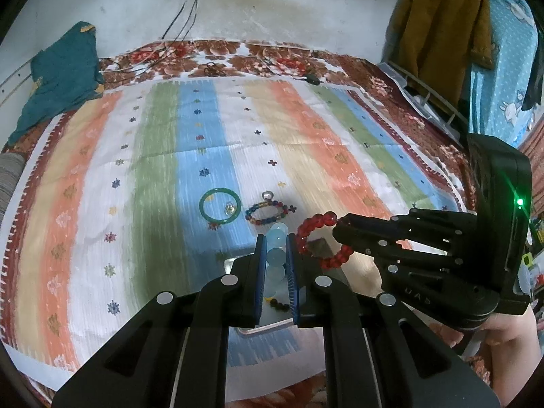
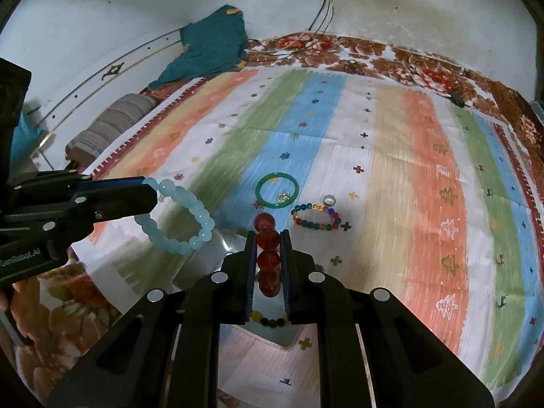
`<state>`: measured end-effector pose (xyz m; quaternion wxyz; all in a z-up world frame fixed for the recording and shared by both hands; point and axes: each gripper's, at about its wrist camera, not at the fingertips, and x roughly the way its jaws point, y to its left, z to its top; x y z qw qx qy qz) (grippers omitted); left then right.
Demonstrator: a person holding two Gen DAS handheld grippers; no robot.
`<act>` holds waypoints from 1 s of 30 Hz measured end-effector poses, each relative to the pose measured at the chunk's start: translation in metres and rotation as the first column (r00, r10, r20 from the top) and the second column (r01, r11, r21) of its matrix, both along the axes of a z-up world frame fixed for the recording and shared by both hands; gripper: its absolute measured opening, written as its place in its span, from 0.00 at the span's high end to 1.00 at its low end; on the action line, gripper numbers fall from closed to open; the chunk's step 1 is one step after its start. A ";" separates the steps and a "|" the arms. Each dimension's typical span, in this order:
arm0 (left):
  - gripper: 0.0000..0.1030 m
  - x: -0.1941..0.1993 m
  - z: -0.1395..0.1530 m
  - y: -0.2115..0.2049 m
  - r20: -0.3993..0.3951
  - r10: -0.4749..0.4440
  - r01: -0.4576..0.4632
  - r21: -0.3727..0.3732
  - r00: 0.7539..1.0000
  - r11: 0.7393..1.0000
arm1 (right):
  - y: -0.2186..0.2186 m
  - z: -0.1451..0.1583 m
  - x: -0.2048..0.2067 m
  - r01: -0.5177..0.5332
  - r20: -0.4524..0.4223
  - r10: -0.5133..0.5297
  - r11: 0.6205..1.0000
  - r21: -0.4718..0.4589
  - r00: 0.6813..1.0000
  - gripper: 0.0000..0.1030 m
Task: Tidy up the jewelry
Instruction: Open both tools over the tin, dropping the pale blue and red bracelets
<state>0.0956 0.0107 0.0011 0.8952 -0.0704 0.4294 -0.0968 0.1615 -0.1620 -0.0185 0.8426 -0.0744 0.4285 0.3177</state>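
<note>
My left gripper [image 1: 276,238] is closed on the pale blue bead bracelet [image 1: 276,255]; its beads sit stacked in the narrow gap between the two fingers. From the right wrist camera I see the same bracelet [image 2: 180,217] as a full loop hanging from the left gripper's [image 2: 149,192] tip, off the bedspread. My right gripper [image 2: 268,238] is closed just as tightly on the red bead bracelet [image 2: 268,258], which stands edge-on between its fingers. From the left wrist camera that red loop [image 1: 318,241] hangs from the right gripper's [image 1: 340,229] tip, just beside my left fingers.

Beyond both grippers, on the striped bedspread [image 1: 306,129], lies a green bangle [image 1: 220,208] flat on a blue stripe, with a small shiny piece [image 1: 230,208] inside its ring. Just to its right lies a multicoloured bead bracelet [image 1: 267,213] with a small silvery ring [image 1: 268,196] at its far edge. Below my grippers I can see a clear tray [image 2: 204,265] with a few dark and yellow beads [image 2: 270,319] in it; I cannot make out more of them.
</note>
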 end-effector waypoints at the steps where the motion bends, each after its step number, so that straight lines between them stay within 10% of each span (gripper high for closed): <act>1: 0.89 0.000 -0.001 0.000 -0.005 -0.002 0.002 -0.001 1.000 1.000 | 0.000 -0.001 0.000 0.000 -0.006 0.000 1.000 -0.003 1.000 0.86; 6: 0.83 0.002 -0.003 0.005 -0.024 0.038 -0.038 -0.002 0.999 0.999 | -0.010 0.001 0.002 0.051 0.021 -0.051 0.999 -0.018 0.999 0.67; 30: 0.45 0.028 -0.018 0.030 -0.081 0.154 -0.153 0.016 0.985 0.988 | -0.014 -0.015 0.035 0.108 -0.052 -0.112 0.992 -0.066 0.992 0.43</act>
